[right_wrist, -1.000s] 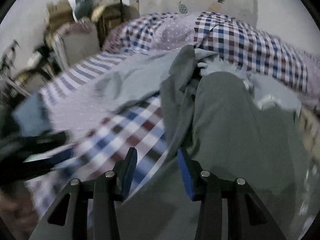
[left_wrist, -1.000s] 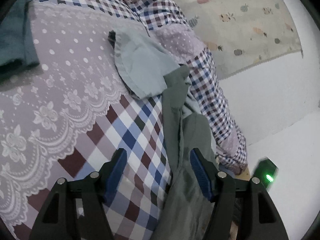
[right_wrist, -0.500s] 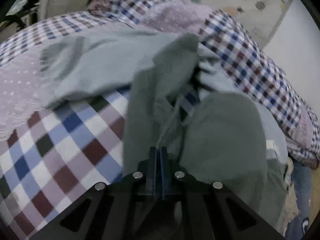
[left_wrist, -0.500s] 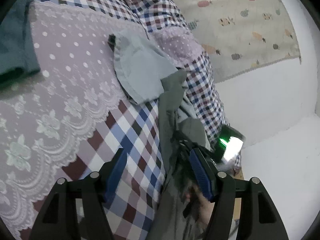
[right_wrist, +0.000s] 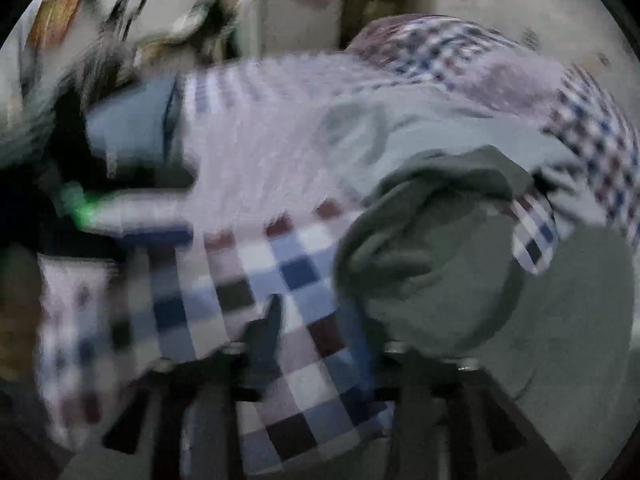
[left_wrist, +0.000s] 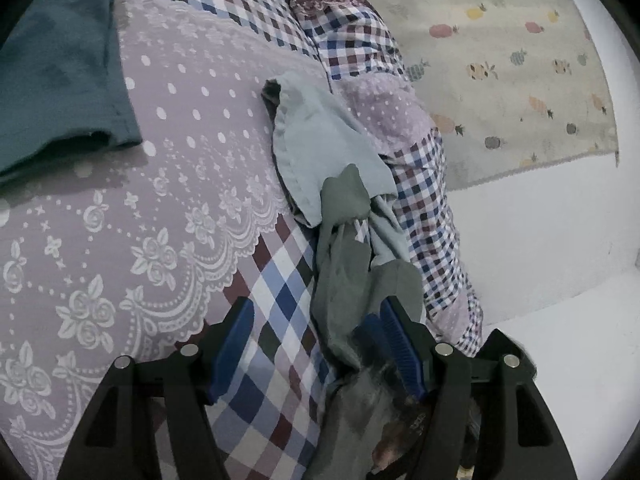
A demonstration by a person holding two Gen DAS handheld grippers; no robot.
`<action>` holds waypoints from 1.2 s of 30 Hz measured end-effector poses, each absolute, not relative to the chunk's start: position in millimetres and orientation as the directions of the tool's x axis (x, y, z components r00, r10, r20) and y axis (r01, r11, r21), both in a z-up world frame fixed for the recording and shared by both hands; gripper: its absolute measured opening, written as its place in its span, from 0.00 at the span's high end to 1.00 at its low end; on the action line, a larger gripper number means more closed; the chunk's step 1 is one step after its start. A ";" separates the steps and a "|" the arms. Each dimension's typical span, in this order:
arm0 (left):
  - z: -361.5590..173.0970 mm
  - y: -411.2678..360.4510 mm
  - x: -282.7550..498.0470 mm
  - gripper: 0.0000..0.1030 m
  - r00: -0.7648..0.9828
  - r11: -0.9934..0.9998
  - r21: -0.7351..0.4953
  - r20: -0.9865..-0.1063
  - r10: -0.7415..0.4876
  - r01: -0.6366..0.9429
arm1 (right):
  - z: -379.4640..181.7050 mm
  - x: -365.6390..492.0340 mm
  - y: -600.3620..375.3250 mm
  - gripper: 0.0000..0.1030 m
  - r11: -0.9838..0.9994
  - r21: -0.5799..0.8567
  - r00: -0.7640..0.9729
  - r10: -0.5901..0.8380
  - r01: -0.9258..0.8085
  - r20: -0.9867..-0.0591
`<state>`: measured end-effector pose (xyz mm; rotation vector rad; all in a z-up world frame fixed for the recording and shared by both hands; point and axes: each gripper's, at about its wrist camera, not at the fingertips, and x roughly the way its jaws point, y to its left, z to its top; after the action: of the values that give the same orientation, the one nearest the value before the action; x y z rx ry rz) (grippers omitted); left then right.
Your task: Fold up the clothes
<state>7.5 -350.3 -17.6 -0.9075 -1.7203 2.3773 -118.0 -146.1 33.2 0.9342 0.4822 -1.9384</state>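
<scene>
A grey-green garment point(left_wrist: 340, 280) lies bunched along the bed's right edge, with part of it hanging over the side. A pale blue garment point(left_wrist: 320, 140) lies just beyond it. My left gripper point(left_wrist: 316, 336) is open above the checked quilt, its right finger beside the grey-green cloth. The right wrist view is blurred. My right gripper point(right_wrist: 324, 340) has its jaws apart and opening. Checked quilt shows between them, and the grey-green garment point(right_wrist: 432, 264) covers the right finger. Whether cloth stays caught there I cannot tell.
The bed carries a lilac lace cover point(left_wrist: 140, 200) and a checked quilt point(left_wrist: 280, 300). A teal garment point(left_wrist: 52, 72) lies at the far left. A fruit-print rug point(left_wrist: 500, 60) covers the floor to the right. Blurred furniture point(right_wrist: 288, 16) stands behind the bed.
Half a second ago my right gripper was shut on a fold of the grey-green garment; its jaws now stand apart and its view has swung. My left gripper has drifted slightly and stays open.
</scene>
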 end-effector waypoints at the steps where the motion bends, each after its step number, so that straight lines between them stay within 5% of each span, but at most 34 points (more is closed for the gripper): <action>1: -17.8 -350.7 7.7 0.33 -0.824 -0.369 -0.887 -0.417 0.383 0.277 | 39.9 -129.5 -138.5 0.55 -0.566 0.083 -0.324 -0.579 0.820 -0.748; 7: -18.4 -354.3 9.2 0.33 -0.833 -0.361 -0.890 -0.412 0.368 0.280 | 50.0 -188.0 -133.4 0.53 -0.718 0.272 -0.375 -0.602 0.640 -0.705; 14: -12.6 -363.7 10.6 0.37 -0.846 -0.370 -0.898 -0.379 0.375 0.239 | 19.7 -174.2 -206.4 0.57 -0.712 0.032 -0.421 -0.450 0.702 -0.788; 15: -11.3 -367.2 11.6 0.37 -0.850 -0.376 -0.894 -0.383 0.363 0.242 | 15.5 -173.0 -210.8 0.86 -0.711 0.015 -0.427 -0.439 0.704 -0.790; 16: -10.3 -370.4 13.3 0.37 -0.854 -0.381 -0.892 -0.384 0.351 0.245 | 13.2 -168.7 -216.0 0.96 -0.701 -0.003 -0.434 -0.438 0.713 -0.788; 22: -14.4 -391.0 20.5 0.37 -0.857 -0.379 -0.880 -0.413 0.307 0.288 | 17.2 -68.1 -239.1 0.95 -0.336 -0.214 -0.374 -0.543 0.917 -0.752; 26: -13.2 -388.4 17.2 0.37 -0.836 -0.443 -0.841 -0.463 0.294 0.310 | 9.8 -27.6 -226.9 0.84 -0.179 -0.214 -0.277 -0.511 0.960 -0.814; 28: -7.7 -380.0 12.0 0.37 -0.816 -0.527 -0.789 -0.510 0.273 0.316 | 19.2 -34.0 -209.7 0.63 -0.211 -0.099 -0.202 -0.551 0.972 -0.809; 32: -0.2 -357.2 -2.9 0.39 -0.772 -0.698 -0.648 -0.597 0.218 0.304 | 46.3 -64.3 -164.6 0.41 -0.343 0.152 -0.132 -0.676 0.927 -0.725; 36: -6.5 -335.3 -25.7 0.62 -0.720 -0.812 -0.513 -0.671 0.179 0.277 | 59.2 -104.8 -131.4 0.37 -0.542 0.249 -0.244 -0.680 0.803 -0.691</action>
<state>-25.7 -335.3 -6.5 -1.1946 -0.9757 2.8013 -104.8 -131.4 59.2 0.9629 0.1912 -1.9216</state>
